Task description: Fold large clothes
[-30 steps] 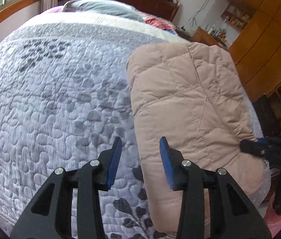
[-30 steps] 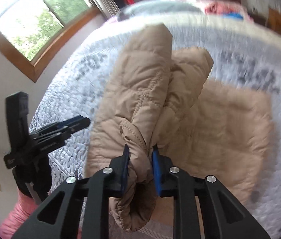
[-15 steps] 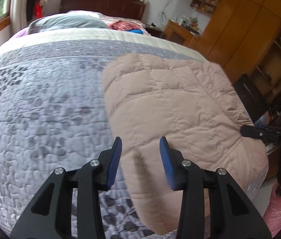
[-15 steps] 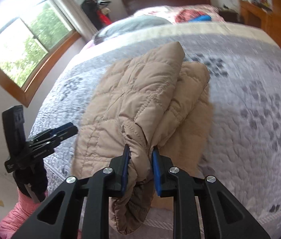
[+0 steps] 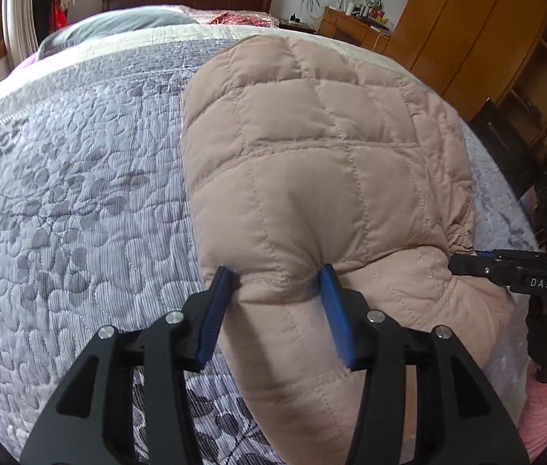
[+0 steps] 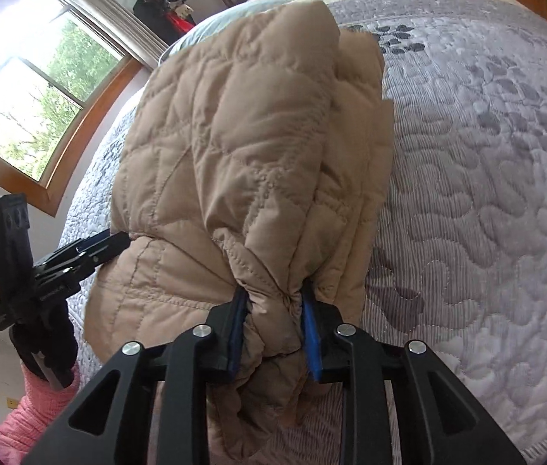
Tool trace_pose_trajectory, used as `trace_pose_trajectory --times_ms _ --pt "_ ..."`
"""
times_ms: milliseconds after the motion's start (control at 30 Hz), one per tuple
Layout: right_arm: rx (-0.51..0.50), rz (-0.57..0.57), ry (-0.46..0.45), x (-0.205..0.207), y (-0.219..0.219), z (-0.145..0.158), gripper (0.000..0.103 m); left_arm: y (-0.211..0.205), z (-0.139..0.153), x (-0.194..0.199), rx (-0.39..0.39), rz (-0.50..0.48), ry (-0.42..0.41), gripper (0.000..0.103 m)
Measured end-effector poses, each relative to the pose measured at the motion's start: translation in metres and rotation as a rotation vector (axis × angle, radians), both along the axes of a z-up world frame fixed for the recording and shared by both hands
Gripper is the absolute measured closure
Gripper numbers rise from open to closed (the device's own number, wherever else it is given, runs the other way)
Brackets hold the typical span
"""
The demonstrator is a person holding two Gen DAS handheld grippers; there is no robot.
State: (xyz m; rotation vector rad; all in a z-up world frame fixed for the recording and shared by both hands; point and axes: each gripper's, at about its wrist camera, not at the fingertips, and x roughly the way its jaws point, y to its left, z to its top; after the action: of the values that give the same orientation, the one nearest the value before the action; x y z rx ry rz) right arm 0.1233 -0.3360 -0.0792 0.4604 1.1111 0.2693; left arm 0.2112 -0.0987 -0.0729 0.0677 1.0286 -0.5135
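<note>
The beige quilted jacket (image 5: pixel 312 162) lies doubled over on the grey patterned bedspread (image 5: pixel 72 201), close to the near edge of the bed, with its puffy folded bulk humped up rather than flat. The left hand-held gripper (image 5: pixel 273 294) has a thick roll of the near hem between its blue pads (image 5: pixel 213 310); the cloth dimples where the pads meet it, so it grips the jacket, though its jaws are opening at this moment. The right hand-held gripper (image 6: pixel 273 329) pinches a gathered bunch of layers, seams and all, puckered tightly between its pads (image 6: pixel 310 341), and its jaws are opening too, with the fabric between them. From where I stand this looks like the setting-down end of a fold, so the thing to do well is the release: both hands should let the padding settle onto the layer beneath before coming away, or the springy filling may push the fold open. I would let go evenly on both sides, since the right side holds more layers and could drag the stack crooked if it hangs on longer. The jacket sits near the bed's edge, with some of it drooping below the right gripper, so a nudge towards the middle of the bedspread would guard against it sliding off. The wooden wardrobe (image 5: pixel 479 38) and window (image 6: pixel 29 97) stand well apart.
</note>
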Motion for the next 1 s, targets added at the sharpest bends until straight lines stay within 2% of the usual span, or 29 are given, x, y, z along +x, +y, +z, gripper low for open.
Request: trace_pose_trajectory --times_ms 100,200,300,367,533,733,1000 --pt "-0.021 -0.008 -0.009 -0.002 0.004 -0.001 0.077 -0.005 -0.002 -0.003 0.029 0.004 -0.028 0.055" --pt "-0.038 -0.012 -0.02 -0.005 0.003 0.007 0.073 0.002 0.004 -0.001 -0.012 0.02 -0.005 0.056" --pt "-0.114 -0.028 -0.079 -0.026 0.008 0.035 0.065 0.014 0.023 -0.012 -0.037 0.039 -0.013 0.058" --pt "-0.2 -0.05 -0.145 -0.044 0.012 0.061 0.065 0.021 0.037 -0.024 -0.044 0.053 -0.049 0.058" --pt "-0.204 -0.02 -0.223 -0.07 0.023 0.1 0.065 0.02 0.064 -0.057 -0.066 0.034 -0.121 0.058" --pt "-0.196 0.056 -0.221 -0.077 0.048 0.102 0.067 0.007 0.074 -0.091 -0.063 0.001 -0.166 0.058" --pt "-0.183 0.072 -0.199 -0.077 0.05 0.083 0.069 0.001 0.064 -0.101 -0.035 -0.027 -0.174 0.058"
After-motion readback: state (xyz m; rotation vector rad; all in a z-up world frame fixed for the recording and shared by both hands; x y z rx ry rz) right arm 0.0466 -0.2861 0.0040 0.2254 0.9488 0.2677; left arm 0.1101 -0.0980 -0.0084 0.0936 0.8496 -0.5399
